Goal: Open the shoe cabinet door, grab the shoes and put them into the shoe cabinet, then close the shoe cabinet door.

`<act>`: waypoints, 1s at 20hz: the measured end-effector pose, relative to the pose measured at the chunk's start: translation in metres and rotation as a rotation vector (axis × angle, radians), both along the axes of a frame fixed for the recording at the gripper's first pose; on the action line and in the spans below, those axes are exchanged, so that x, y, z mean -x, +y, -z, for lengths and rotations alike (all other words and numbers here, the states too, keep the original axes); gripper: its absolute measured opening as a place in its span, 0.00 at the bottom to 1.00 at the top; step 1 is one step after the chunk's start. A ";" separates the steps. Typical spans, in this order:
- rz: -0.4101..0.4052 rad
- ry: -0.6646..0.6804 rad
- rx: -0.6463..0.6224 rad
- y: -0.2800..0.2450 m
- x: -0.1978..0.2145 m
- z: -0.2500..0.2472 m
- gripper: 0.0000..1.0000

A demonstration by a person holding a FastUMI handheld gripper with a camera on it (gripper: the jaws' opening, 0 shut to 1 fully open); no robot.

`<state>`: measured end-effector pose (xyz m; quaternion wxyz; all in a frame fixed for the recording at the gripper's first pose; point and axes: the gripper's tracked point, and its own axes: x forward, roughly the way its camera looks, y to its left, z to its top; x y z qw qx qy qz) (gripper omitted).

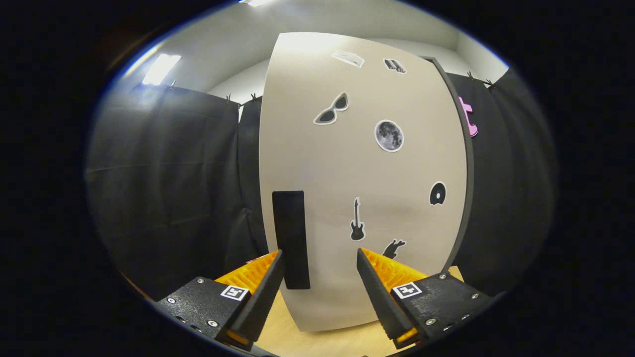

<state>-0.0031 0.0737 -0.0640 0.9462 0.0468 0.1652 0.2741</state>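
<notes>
The shoe cabinet door (347,168) stands close ahead, a pale beige panel dotted with small stickers. A dark upright handle (290,238) is fixed near the door's left edge. My gripper (320,258) is open, its fingers spread just in front of the door. The left finger sits right beside the handle's lower part, and the handle lies between the fingers, close to the left one. Whether either finger touches the handle I cannot tell. A dark frame edge (464,163) of the cabinet runs down the door's right side.
Black booth cloth (168,188) hangs to the left and right of the cabinet. A light wooden floor (317,337) shows under the door and between my fingers. A white ceiling with a bright lamp (161,69) is overhead.
</notes>
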 end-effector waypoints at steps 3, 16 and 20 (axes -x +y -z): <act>0.026 -0.007 0.010 -0.002 -0.002 -0.001 0.89; 0.127 -0.018 0.033 -0.021 -0.007 -0.008 0.92; 0.206 -0.031 0.003 -0.066 -0.009 -0.025 0.93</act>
